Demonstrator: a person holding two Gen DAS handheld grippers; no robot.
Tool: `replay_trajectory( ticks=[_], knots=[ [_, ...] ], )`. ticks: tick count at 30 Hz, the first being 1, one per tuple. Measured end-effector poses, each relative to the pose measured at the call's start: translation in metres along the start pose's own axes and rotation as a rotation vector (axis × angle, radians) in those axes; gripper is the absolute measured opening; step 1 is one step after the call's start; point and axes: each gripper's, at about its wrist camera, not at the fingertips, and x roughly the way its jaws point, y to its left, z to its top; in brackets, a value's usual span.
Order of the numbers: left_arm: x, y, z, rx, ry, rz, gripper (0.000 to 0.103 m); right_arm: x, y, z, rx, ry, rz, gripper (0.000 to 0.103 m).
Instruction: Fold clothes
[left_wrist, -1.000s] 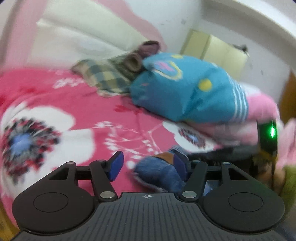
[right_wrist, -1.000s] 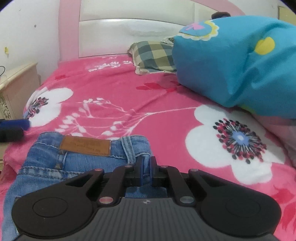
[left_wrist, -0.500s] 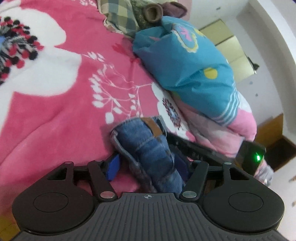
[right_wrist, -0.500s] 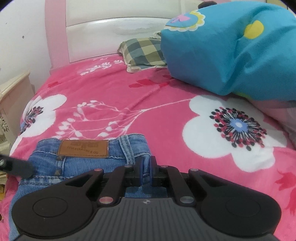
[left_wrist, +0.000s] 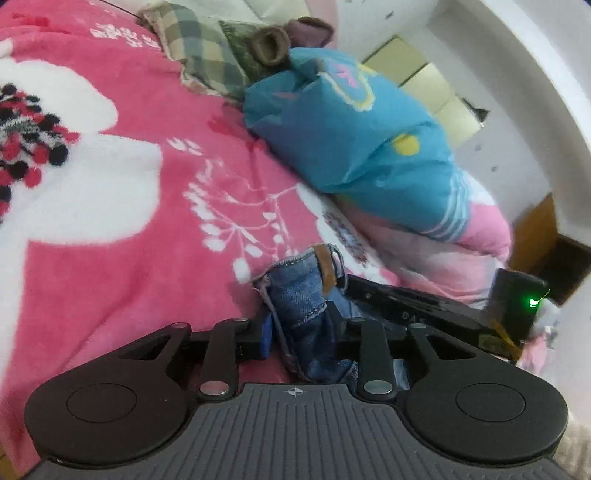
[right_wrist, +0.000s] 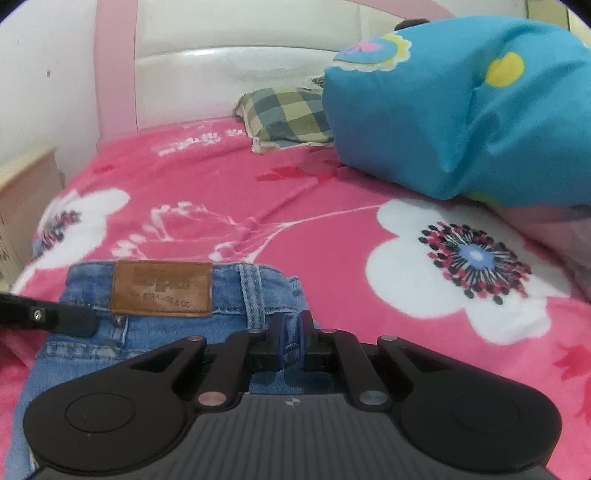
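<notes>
Blue jeans (right_wrist: 92, 280) with a brown leather patch (right_wrist: 162, 286) lie waist-up on the pink flowered blanket (right_wrist: 258, 184). My right gripper (right_wrist: 291, 332) is shut on the waistband beside a belt loop. In the left wrist view the other end of the waistband (left_wrist: 295, 291) stands bunched between the jaws of my left gripper (left_wrist: 299, 325). Those jaws are closing, and the pads touch the denim on both sides. The right gripper's black body (left_wrist: 424, 306) with a green light shows just beyond. One left finger (right_wrist: 48, 317) reaches into the right wrist view from the left.
A big blue pillow (right_wrist: 461, 122) lies on a pink quilt (left_wrist: 443, 251) along the bed's right side. A plaid pillow (right_wrist: 291, 114) rests against the white and pink headboard (right_wrist: 229, 74). A wooden nightstand (right_wrist: 26, 184) stands left of the bed.
The left gripper came down onto the waistband end and its jaws narrowed around the denim. The right gripper stayed shut on the waistband, barely moving.
</notes>
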Motion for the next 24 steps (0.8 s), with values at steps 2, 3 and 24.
replay_trajectory(
  ticks=[2,3,24],
  knots=[
    [-0.002,-0.004,0.002,0.007,0.009,0.009,0.033,-0.002,-0.002,0.003,0.004,0.012,0.004,0.008],
    [-0.003,-0.004,0.004,-0.016,0.017,0.006,0.035,-0.005,-0.004,0.005,0.013,0.018,0.009,0.011],
    [-0.025,-0.077,0.006,0.188,-0.119,0.149,0.064,-0.092,-0.026,0.026,0.270,-0.013,0.000,0.013]
  ],
)
